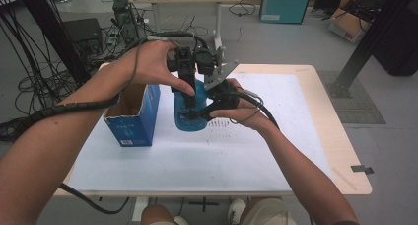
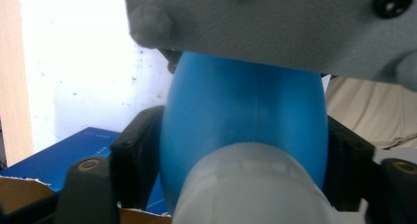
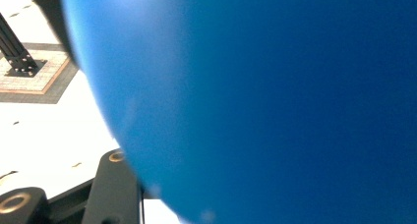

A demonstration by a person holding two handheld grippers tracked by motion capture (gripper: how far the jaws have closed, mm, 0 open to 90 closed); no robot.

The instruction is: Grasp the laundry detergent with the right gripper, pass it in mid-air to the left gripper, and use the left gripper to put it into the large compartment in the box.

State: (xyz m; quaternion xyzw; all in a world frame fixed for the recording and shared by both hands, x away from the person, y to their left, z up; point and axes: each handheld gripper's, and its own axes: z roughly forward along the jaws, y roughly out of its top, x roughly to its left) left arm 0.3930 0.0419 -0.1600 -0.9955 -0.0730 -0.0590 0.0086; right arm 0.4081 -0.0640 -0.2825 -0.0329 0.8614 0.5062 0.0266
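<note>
Left gripper view: your left gripper (image 2: 243, 150) jaws clamped either side of blue bottle (image 2: 246, 116), pale cap nearest camera. Your right gripper (image 1: 207, 109) pressed against bottle's lower body; jaw state unclear. Bottle held above white mat (image 1: 276, 151), just right of open blue cardboard box (image 1: 133, 119).

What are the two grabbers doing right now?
Left gripper: closed on the blue bottle, jaws on both its sides.
Right gripper: against the same bottle; whether it is open or closed cannot be told.
</note>
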